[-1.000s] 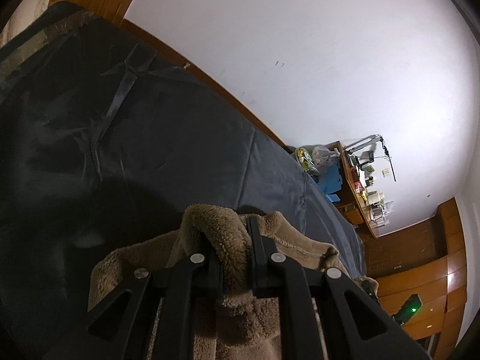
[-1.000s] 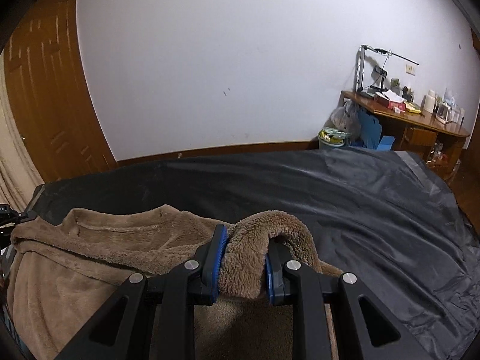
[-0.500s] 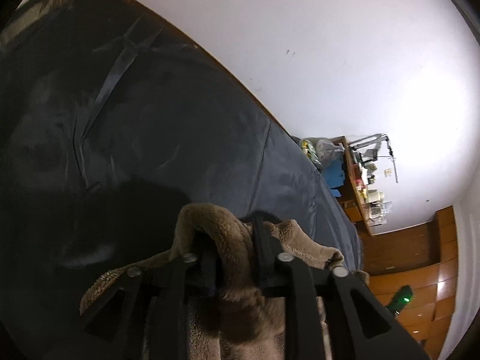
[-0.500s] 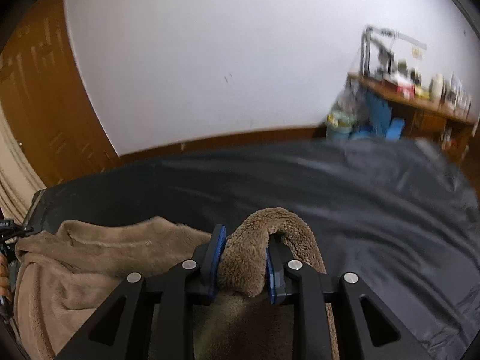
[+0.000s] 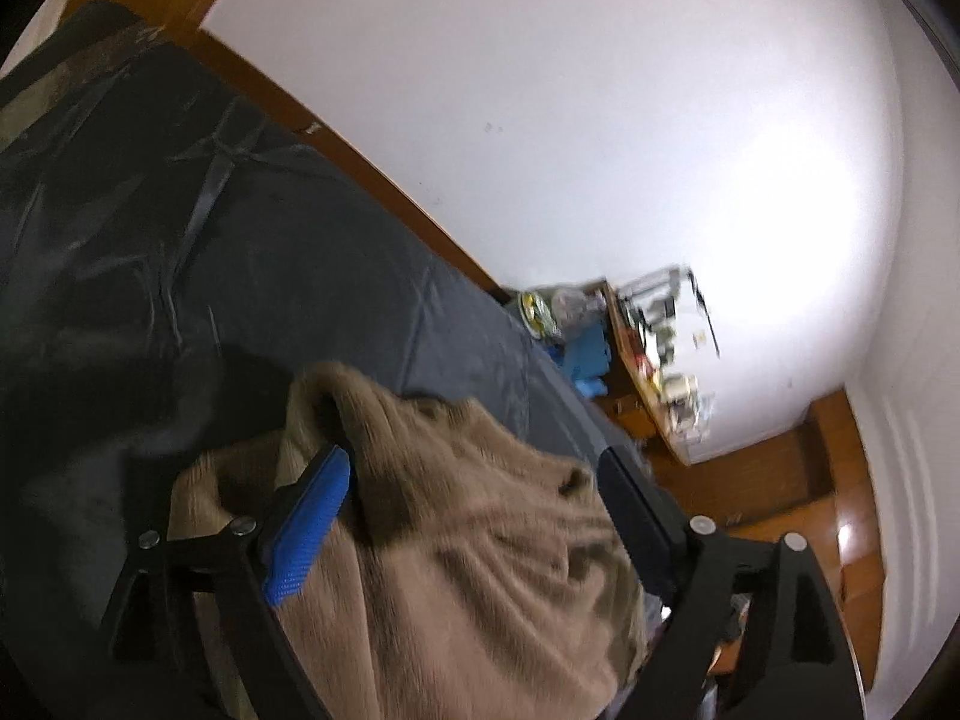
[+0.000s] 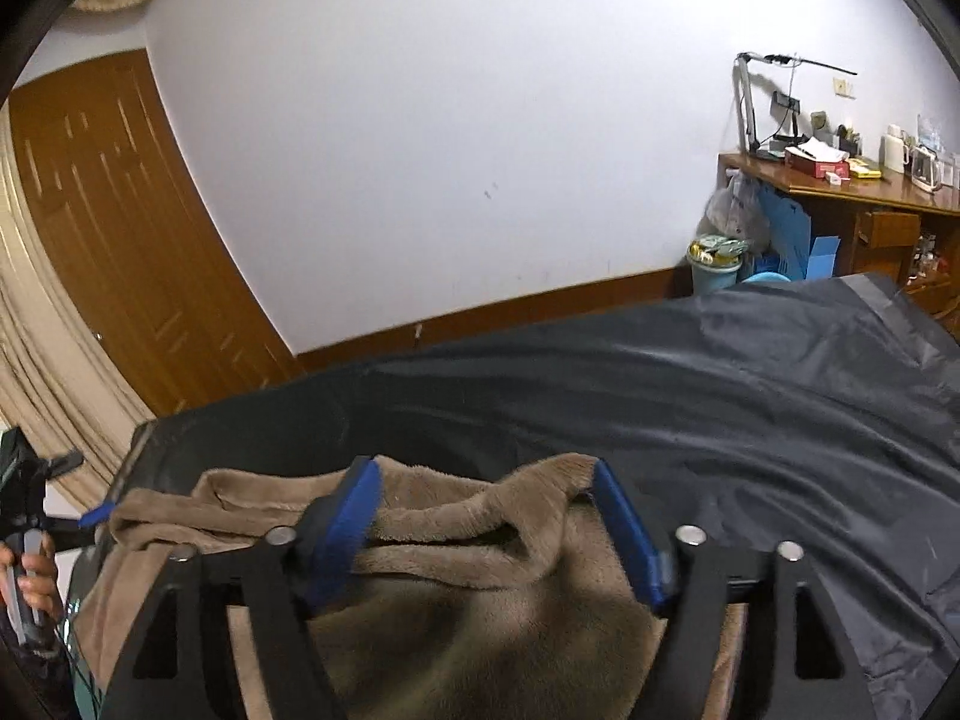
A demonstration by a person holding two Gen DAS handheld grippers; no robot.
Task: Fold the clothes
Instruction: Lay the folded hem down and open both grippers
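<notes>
A brown fleece garment [image 6: 456,594] lies bunched on a dark grey sheet [image 6: 690,396] over the bed. My right gripper [image 6: 486,480] is open, its blue pads wide apart, with a fold of the fleece lying loose between them. My left gripper [image 5: 474,456] is also open, fingers spread wide, and the garment [image 5: 456,540] lies slack between them on the sheet [image 5: 180,276]. The left gripper and the hand that holds it show at the left edge of the right wrist view [image 6: 36,534].
A white wall and a wooden baseboard run behind the bed. A wooden door [image 6: 120,228] stands at the left. A cluttered wooden desk [image 6: 852,192] with a lamp, a bin [image 6: 714,264] and blue boxes stand at the far right.
Both grippers have opened and let go of the fleece folds that they pinched. The garment has dropped onto the sheet between the fingers.
</notes>
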